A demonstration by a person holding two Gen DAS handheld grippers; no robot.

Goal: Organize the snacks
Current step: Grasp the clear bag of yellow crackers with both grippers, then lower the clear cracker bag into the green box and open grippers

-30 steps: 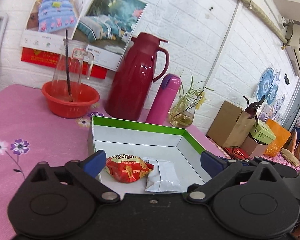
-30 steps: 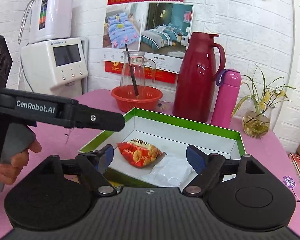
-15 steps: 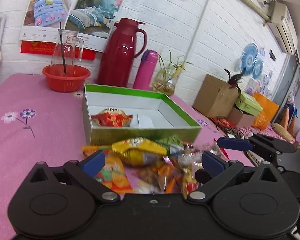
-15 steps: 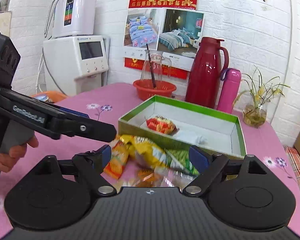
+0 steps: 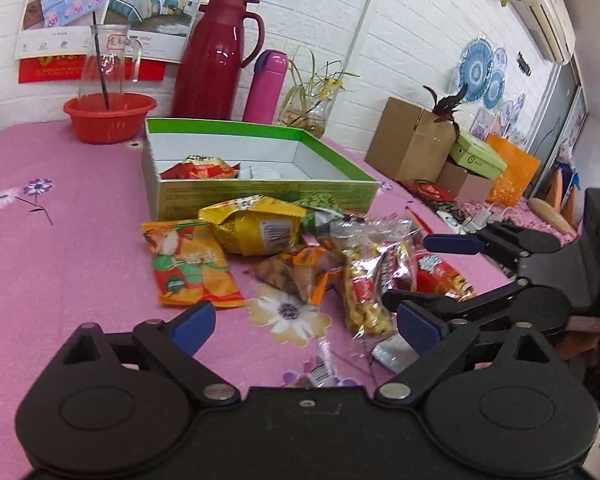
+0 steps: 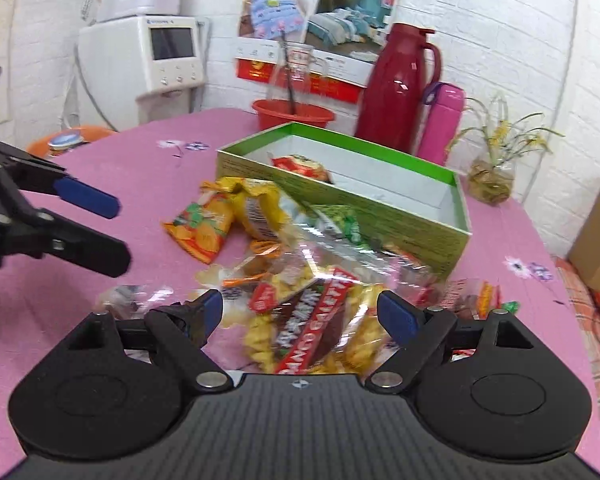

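A green-rimmed box (image 5: 332,164) (image 6: 380,204) stands mid-table and holds a red packet (image 5: 198,168) (image 6: 300,164) and a white one (image 5: 260,172). In front of it lies a loose pile of snacks: an orange packet (image 5: 190,264) (image 6: 200,232), a yellow packet (image 5: 256,226) (image 6: 260,208), and a clear bag of yellow puffs (image 5: 370,280) (image 6: 304,320). My left gripper (image 5: 306,326) (image 6: 108,232) is open just short of the pile, holding nothing. My right gripper (image 6: 303,315) (image 5: 432,272) is open above the clear bag, which lies between its fingers.
Behind the box stand a red thermos (image 5: 216,56), a pink bottle (image 5: 266,88), a red basin (image 5: 108,116) with a glass jug, and a plant vase (image 5: 308,114). Cardboard boxes (image 5: 412,144) sit right; a white appliance (image 6: 148,64) stands left.
Both grippers have drawn back from over the box to the near side of the table. The snack pile has come into view and the right gripper now hangs over the clear bag.
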